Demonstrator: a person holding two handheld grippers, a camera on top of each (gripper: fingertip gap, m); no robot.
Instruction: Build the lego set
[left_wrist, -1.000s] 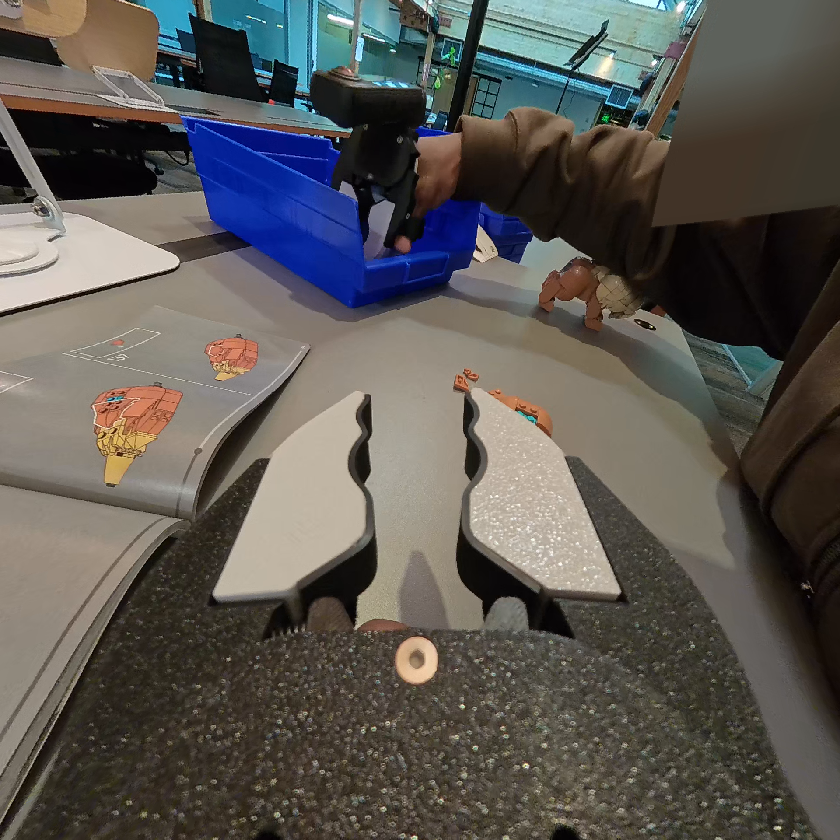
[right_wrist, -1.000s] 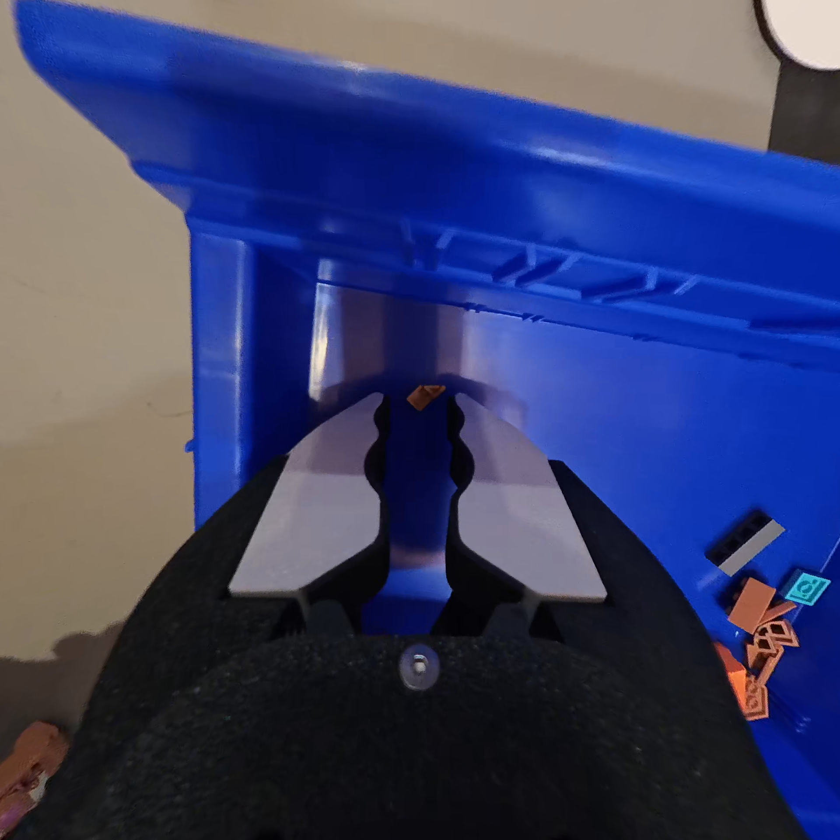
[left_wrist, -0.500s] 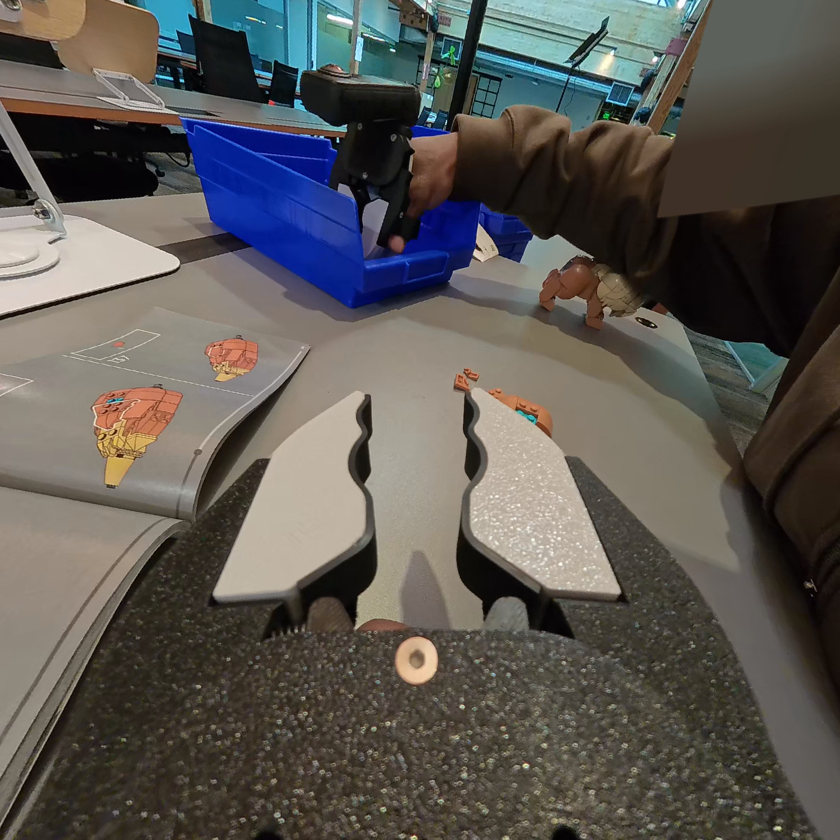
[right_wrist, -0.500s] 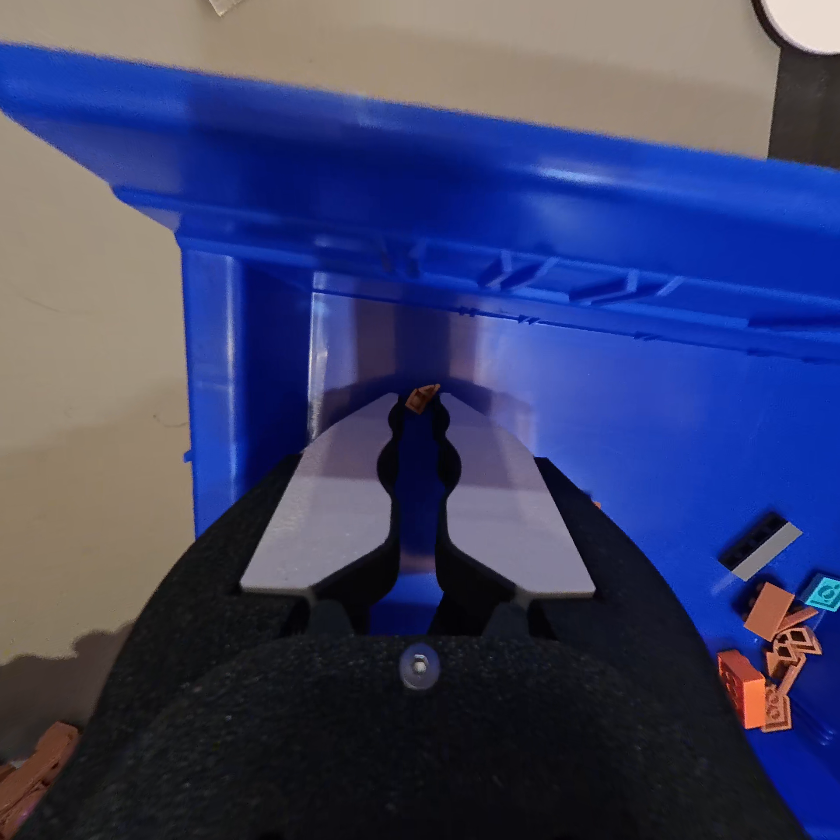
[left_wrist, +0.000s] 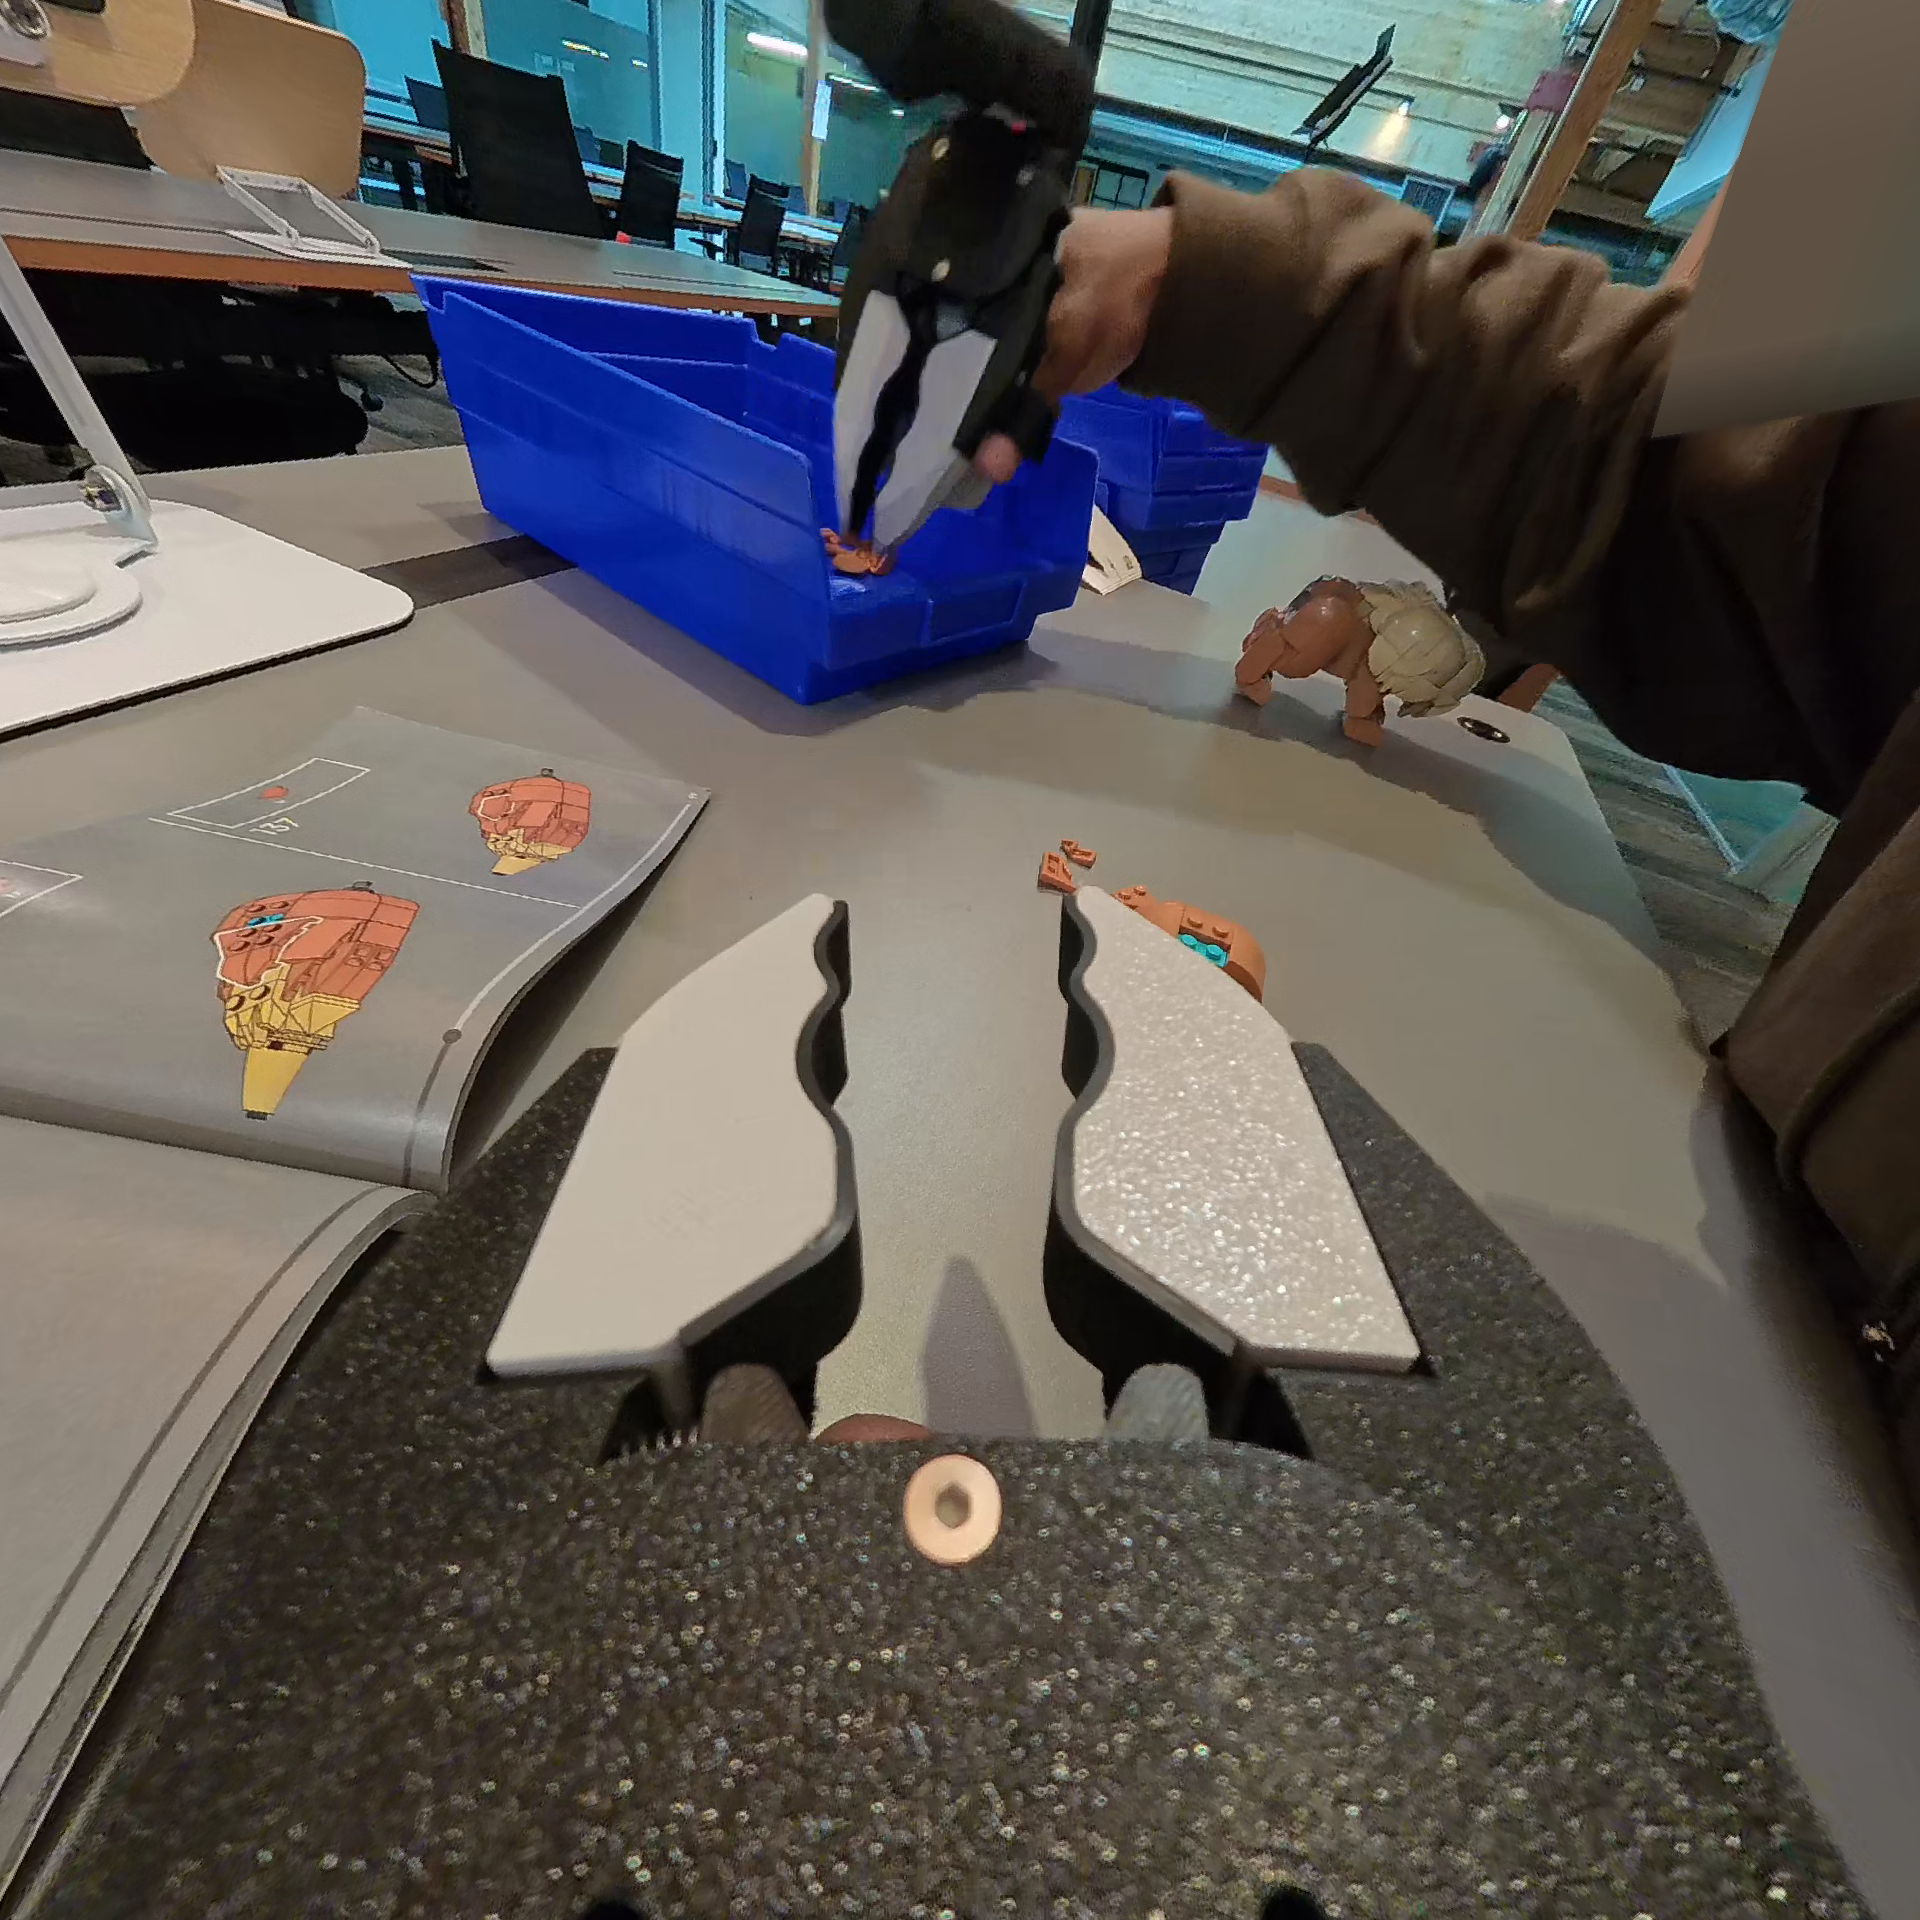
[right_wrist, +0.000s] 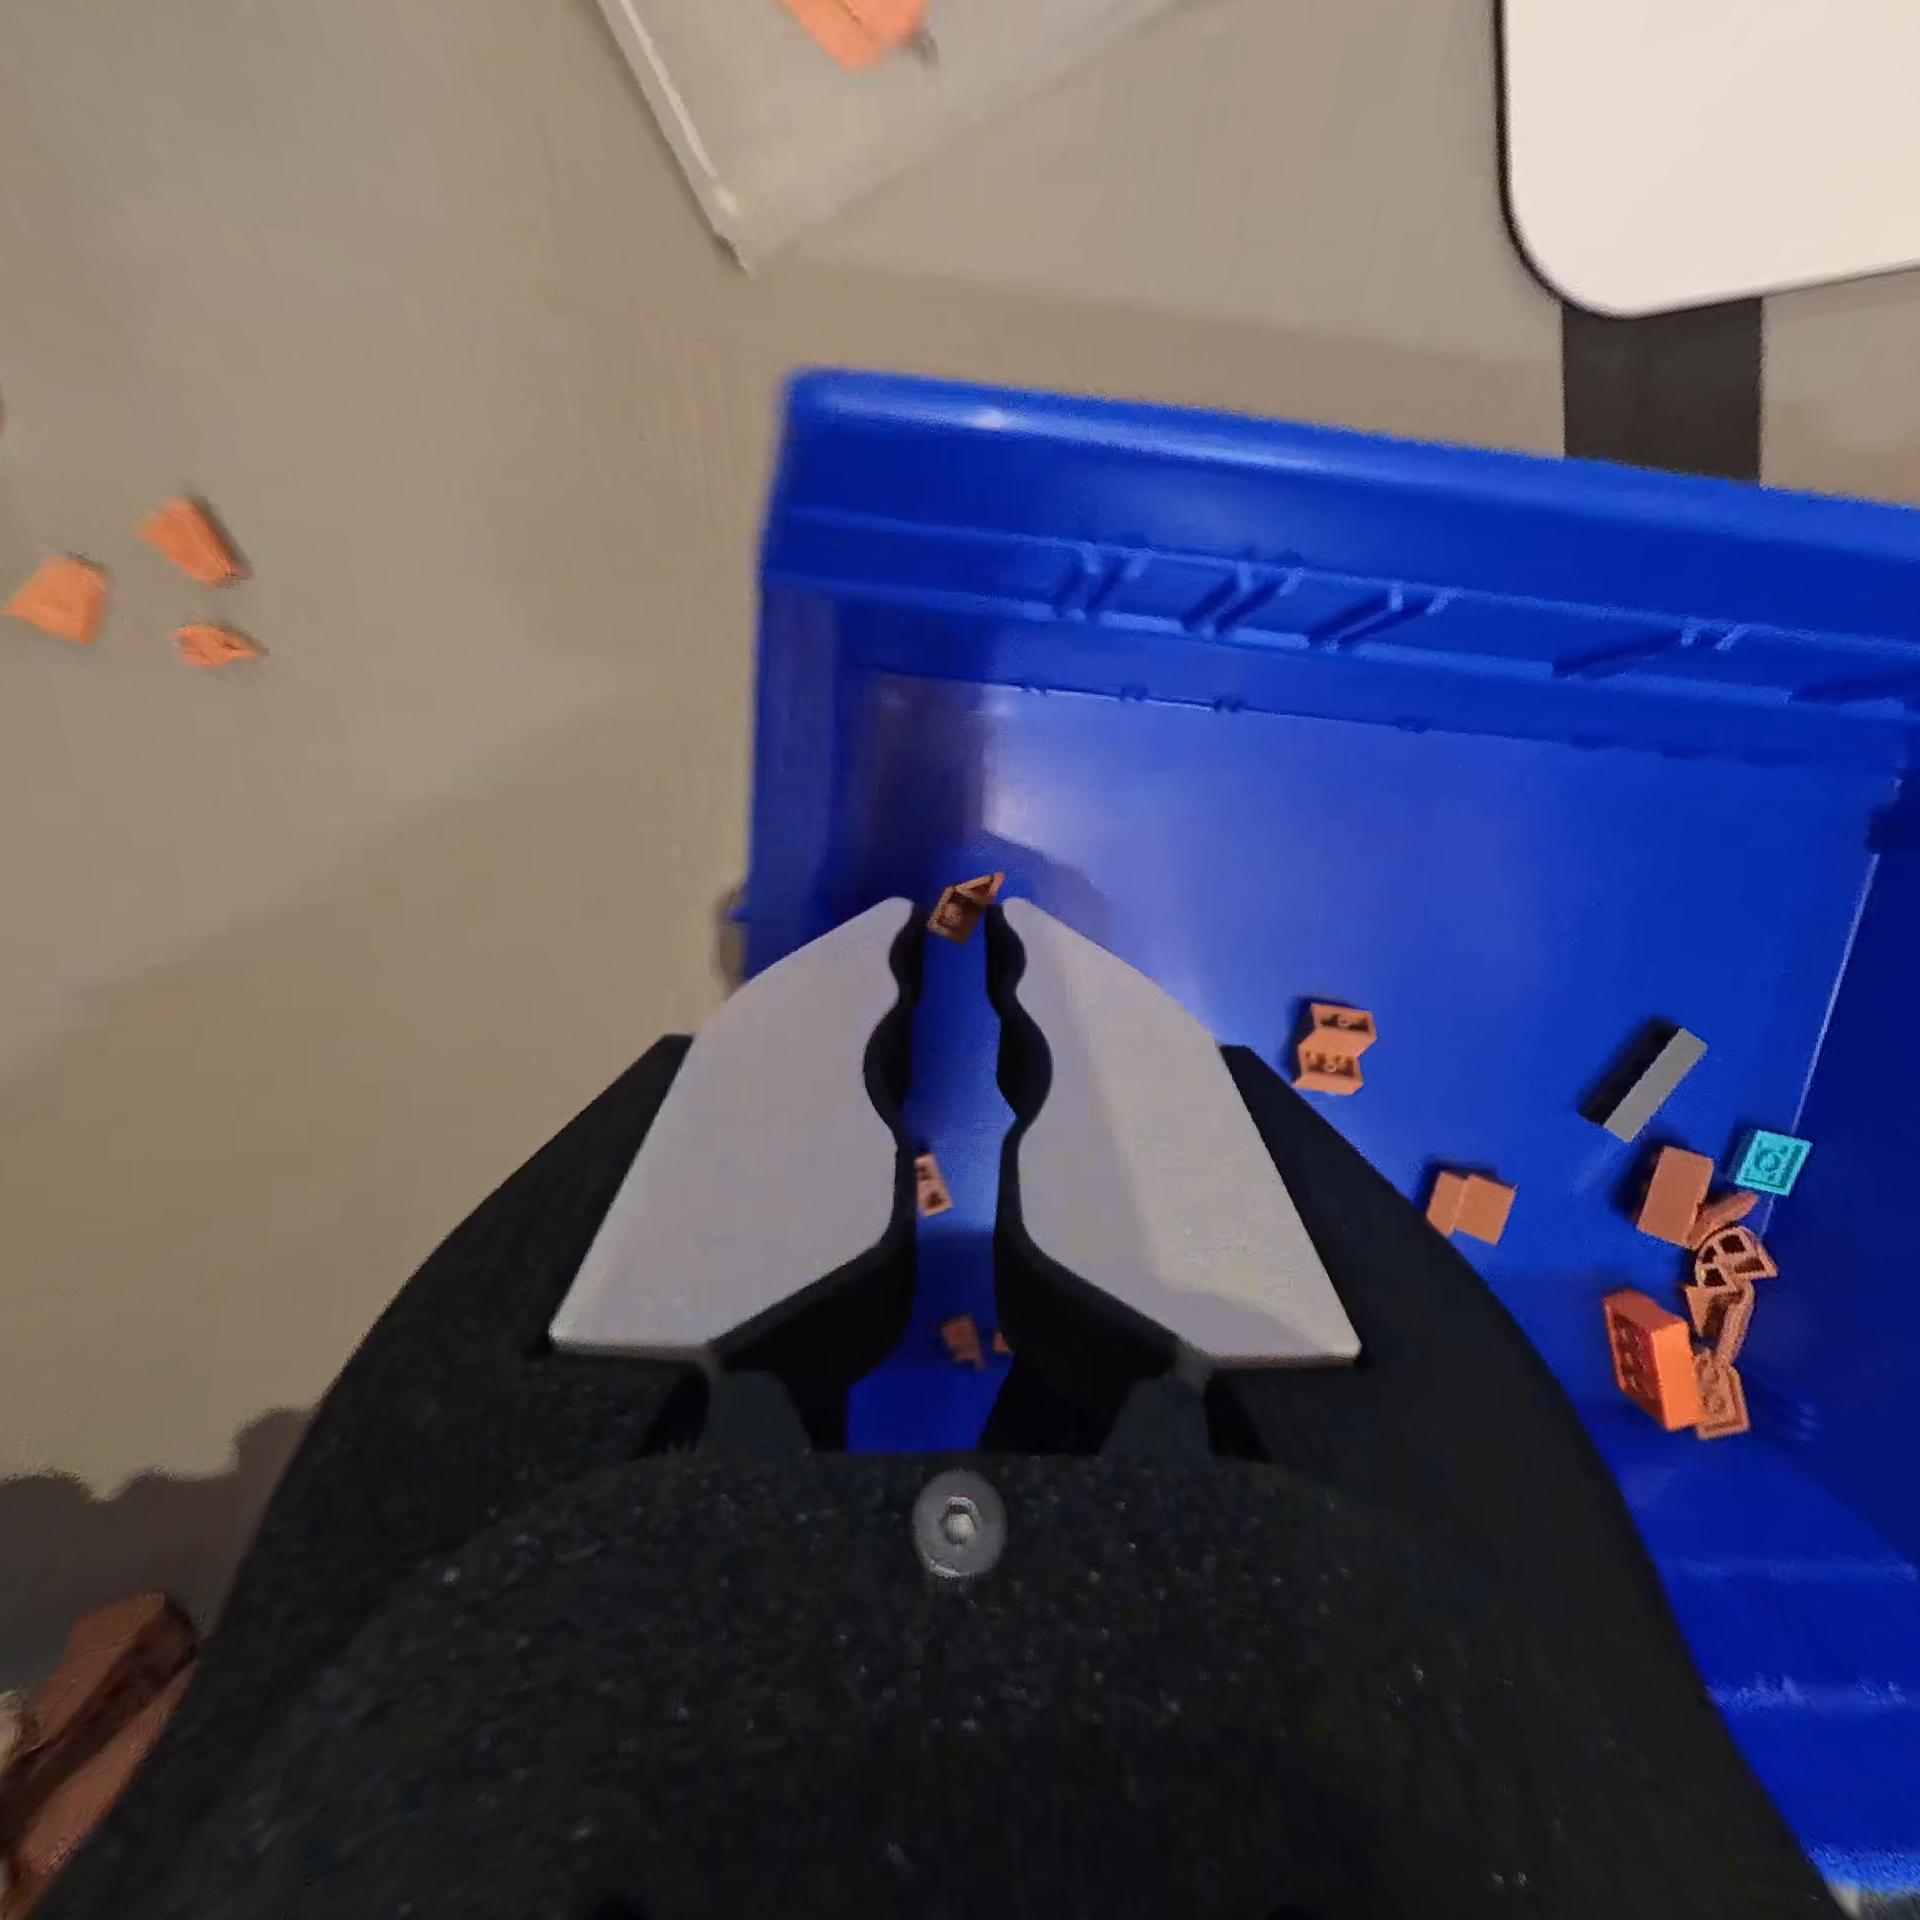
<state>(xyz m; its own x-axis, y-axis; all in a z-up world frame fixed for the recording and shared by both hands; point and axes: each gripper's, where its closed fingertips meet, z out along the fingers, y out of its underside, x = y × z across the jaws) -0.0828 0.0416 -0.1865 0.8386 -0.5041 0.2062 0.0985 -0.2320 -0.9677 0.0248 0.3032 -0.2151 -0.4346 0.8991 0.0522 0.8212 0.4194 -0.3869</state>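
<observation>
My right gripper (right_wrist: 956, 916) is shut on a small orange-brown lego piece (right_wrist: 961, 906) and holds it above the blue bin (right_wrist: 1351, 499). It also shows in the left wrist view (left_wrist: 868, 540), lifted over the bin's front end (left_wrist: 935, 613). Several loose orange pieces (right_wrist: 1683, 1320) lie in the bin. My left gripper (left_wrist: 945, 914) is open and empty, low over the grey table (left_wrist: 935, 779). A partly built orange-brown lego part (left_wrist: 1205, 930) lies just right of its right fingertip. Three small orange pieces (left_wrist: 1065, 862) lie ahead of it.
An open instruction booklet (left_wrist: 312, 935) lies at the left. A brown and tan lego animal (left_wrist: 1361, 649) stands at the right, under the person's sleeve (left_wrist: 1455, 343). A white base plate (left_wrist: 208, 613) sits at the far left. A second blue bin (left_wrist: 1164, 478) stands behind. The gap from one gripper's tips to the other's is roughly 30 cm.
My right gripper closed on the small orange piece in the bin corner and has lifted and pulled back with it. My left gripper has not moved.
</observation>
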